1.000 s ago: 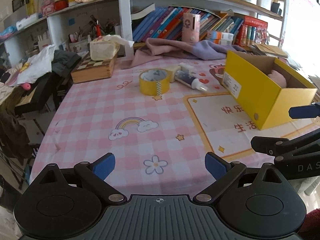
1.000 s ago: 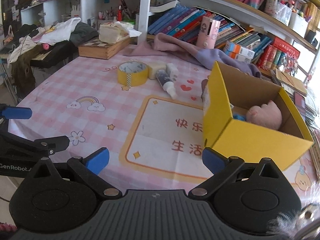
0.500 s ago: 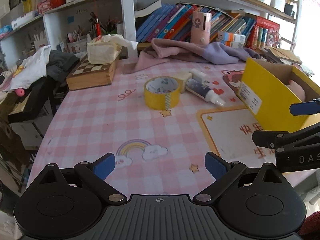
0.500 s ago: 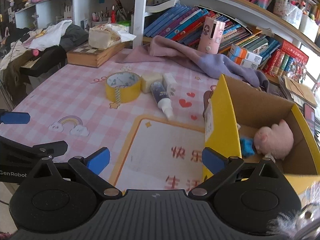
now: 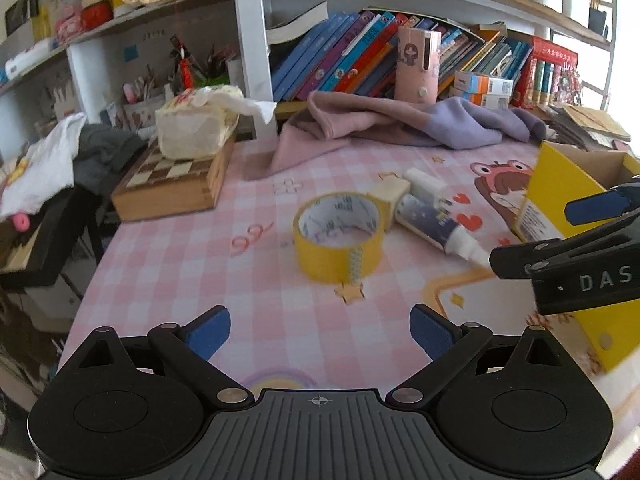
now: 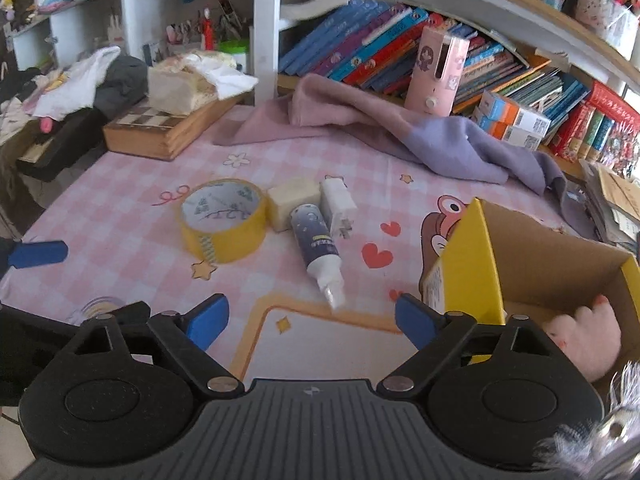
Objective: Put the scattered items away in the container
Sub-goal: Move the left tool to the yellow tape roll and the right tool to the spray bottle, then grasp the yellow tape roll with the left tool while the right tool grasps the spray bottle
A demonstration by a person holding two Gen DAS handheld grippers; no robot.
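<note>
The left gripper [image 5: 320, 330] hangs over the near part of the pink checked tablecloth [image 5: 180, 272], blue pads wide apart with nothing between them. The right gripper [image 6: 311, 320] is beside it, its jaws closing but still well apart and empty; only cloth shows between its pads.

Take the tape roll [image 5: 339, 237] as the landmark. It lies flat on the cloth just beyond the left gripper's gap, and a little left of the right gripper's line. A pale block [image 6: 294, 202] touches its far right side. Just right of that block lies a glue bottle [image 6: 318, 250], dark body and white nozzle pointing toward the cameras, and beside the bottle a white charger plug [image 6: 338, 208].

Well right of the tape stands the yellow box [image 6: 476, 264], open at the top, with a pink plush toy [image 6: 586, 336] inside.

Beyond the tape, a pink and purple garment [image 5: 400, 128] lies crumpled along the table's far edge. Far left of the tape is a chessboard case [image 5: 172, 184] with a tissue pack [image 5: 196, 130] on top. Behind all this, bookshelves [image 5: 360, 60] hold leaning books.
</note>
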